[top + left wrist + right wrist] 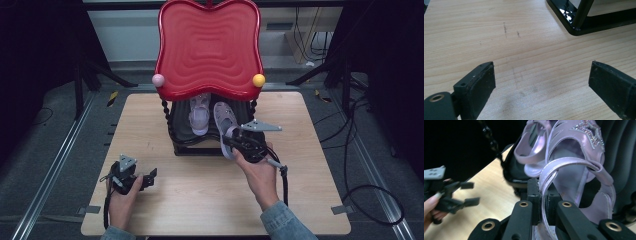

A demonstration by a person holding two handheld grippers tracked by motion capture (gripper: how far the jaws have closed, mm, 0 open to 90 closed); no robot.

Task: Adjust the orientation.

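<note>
Two lilac sandals are at a two-tier stand with a red wavy top (209,45). One sandal (199,115) rests on the black lower shelf (182,131). The other sandal (224,123) tilts at the shelf's front edge, and my right gripper (234,143) is shut on its heel strap. The right gripper view has that strap pinched between the jaws of the right gripper (543,192), with the sandal (576,175) rising beyond. My left gripper (148,177) hovers open over the table's front left; in its own view the left gripper (541,80) has only wood between the pads.
The wooden table (200,200) carries the stand at its back middle. A pink ball (158,80) and a yellow ball (258,80) cap the stand's front posts. The stand's black base corner (574,28) lies ahead of the left gripper. Cables lie on the floor at the right.
</note>
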